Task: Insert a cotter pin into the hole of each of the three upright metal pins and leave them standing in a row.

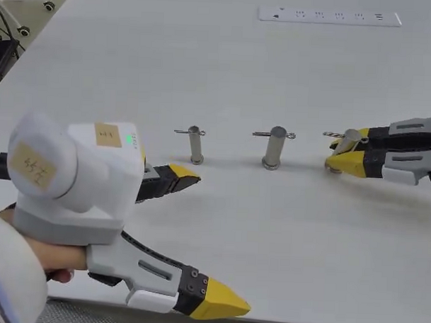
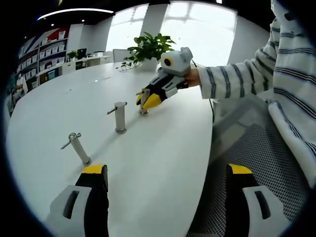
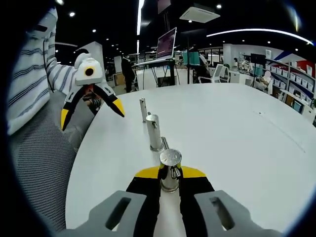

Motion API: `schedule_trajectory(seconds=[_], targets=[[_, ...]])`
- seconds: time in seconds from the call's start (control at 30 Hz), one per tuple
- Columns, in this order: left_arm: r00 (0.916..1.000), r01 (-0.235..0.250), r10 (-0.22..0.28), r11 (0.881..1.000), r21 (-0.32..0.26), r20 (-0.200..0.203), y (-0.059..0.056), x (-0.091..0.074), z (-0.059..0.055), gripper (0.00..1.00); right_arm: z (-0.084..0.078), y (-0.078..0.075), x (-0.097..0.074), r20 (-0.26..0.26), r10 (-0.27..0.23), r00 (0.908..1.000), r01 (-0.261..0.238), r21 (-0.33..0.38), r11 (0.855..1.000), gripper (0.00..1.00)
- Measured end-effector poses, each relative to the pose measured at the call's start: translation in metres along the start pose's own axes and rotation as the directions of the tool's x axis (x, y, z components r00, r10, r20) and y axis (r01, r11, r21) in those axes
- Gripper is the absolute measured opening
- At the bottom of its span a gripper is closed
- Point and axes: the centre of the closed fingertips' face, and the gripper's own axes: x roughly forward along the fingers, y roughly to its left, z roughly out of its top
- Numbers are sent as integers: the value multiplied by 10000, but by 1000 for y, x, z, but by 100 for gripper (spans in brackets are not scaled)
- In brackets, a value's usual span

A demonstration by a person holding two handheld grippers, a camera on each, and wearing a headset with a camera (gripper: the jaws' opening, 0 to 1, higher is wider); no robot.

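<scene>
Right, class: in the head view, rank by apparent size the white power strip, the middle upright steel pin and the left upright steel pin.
1. White power strip: longest, though farthest away.
2. Middle upright steel pin: visibly thicker.
3. Left upright steel pin: slimmest; similar height to the middle one.

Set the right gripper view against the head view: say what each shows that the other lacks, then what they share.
Right gripper view: the right gripper from behind, its jaws closed around the end pin, plus an office monitor in the background. Head view: a power strip at the table's far edge, and the cotter pins seen side-on. Both: three metal pins in a row on the white table, and the open left gripper.
</scene>
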Motion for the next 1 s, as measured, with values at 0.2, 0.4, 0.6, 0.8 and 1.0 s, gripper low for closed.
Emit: schedule_trajectory(seconds=[0.2, 0.4, 0.6, 0.8, 1.0], targets=[[10000, 28, -28, 10000, 17, 5, 0, 0, 2, 98, -4, -3, 1, -10, 78, 10000, -78, -19, 10000, 8], [10000, 16, -15, 10000, 48, -15, 1, -1, 3, 98, -6, -2, 2, -84, 72, 9999, -72, -67, 10000, 9], [10000, 8, -8, 10000, 36, -55, 2, -1, 3, 98, -5, -2, 2, -61, 0, 10000, 0, -79, 10000, 9], [9999, -23, 23, 10000, 19, -106, 2, -2, 2, 98, 6, -1, 1, 462, -252, 9986, 217, 736, 9971, 13], [9999, -108, 108, 9999, 25, -105, 2, -5, 2, 98, 31, -8, -10, 1158, -738, 9905, 664, 659, 9956, 31]])
